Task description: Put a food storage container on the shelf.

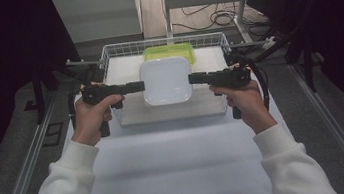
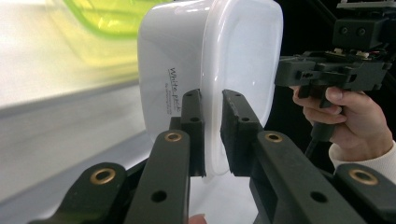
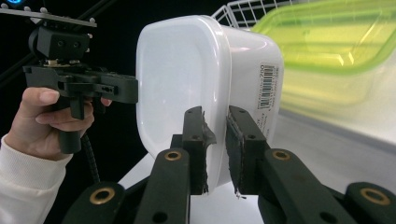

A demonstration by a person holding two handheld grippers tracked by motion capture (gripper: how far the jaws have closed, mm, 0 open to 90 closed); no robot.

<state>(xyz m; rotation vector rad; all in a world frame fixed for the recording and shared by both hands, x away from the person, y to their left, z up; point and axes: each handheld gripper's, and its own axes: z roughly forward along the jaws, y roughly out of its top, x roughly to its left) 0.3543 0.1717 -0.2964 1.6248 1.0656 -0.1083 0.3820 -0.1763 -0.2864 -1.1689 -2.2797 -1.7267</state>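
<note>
Above the white wire basket [image 1: 112, 50], a white rounded-square plastic container with lid [image 1: 166, 80] is held level by 2 grippers. Left gripper [image 1: 140, 86] reaches in horizontally from the left and clamps the lid's rim; right gripper [image 1: 193, 78] mirrors it on the opposite rim. Both hands wrap pistol-style grips, with white sleeves on the forearms. Behind, a translucent lime-green lidded plastic box [image 1: 169, 53] rests in the basket. The container's surface is smooth and glossy, and a barcode label [image 3: 266, 87] shows on its side.

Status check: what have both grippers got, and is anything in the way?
Left gripper and right gripper both shut on white container rim, opposite sides. Container over wire basket. Green-lidded container right behind.
</note>
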